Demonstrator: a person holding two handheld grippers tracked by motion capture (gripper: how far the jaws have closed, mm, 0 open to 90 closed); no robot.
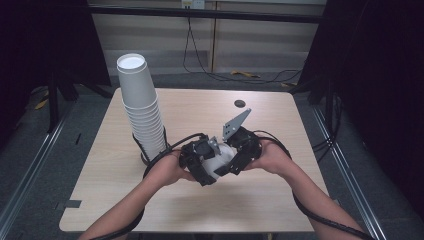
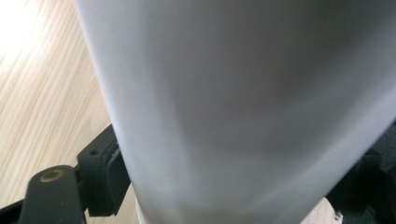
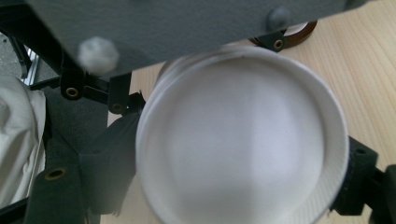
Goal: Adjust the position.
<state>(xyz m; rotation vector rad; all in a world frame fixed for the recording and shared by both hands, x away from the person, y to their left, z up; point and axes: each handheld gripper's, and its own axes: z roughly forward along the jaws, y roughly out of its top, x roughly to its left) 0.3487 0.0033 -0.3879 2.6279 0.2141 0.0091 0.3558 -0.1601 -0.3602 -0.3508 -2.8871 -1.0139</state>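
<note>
Paper cup (image 1: 221, 161) | clamped: left hand-held gripper (image 1: 200, 161) | stack (image 1: 142, 107) behind

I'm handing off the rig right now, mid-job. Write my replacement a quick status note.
Left gripper: shut on the cup's side wall, held over the table.
Right gripper: jaws either side of the cup's bottom end; whether they press it is unclear.
Cup stack: upside down in its black holder, behind the left hand.
Done: white cup is off the stack, between both grippers at table centre.
Left: probably peeling off a nested cup and setting it down.
</note>
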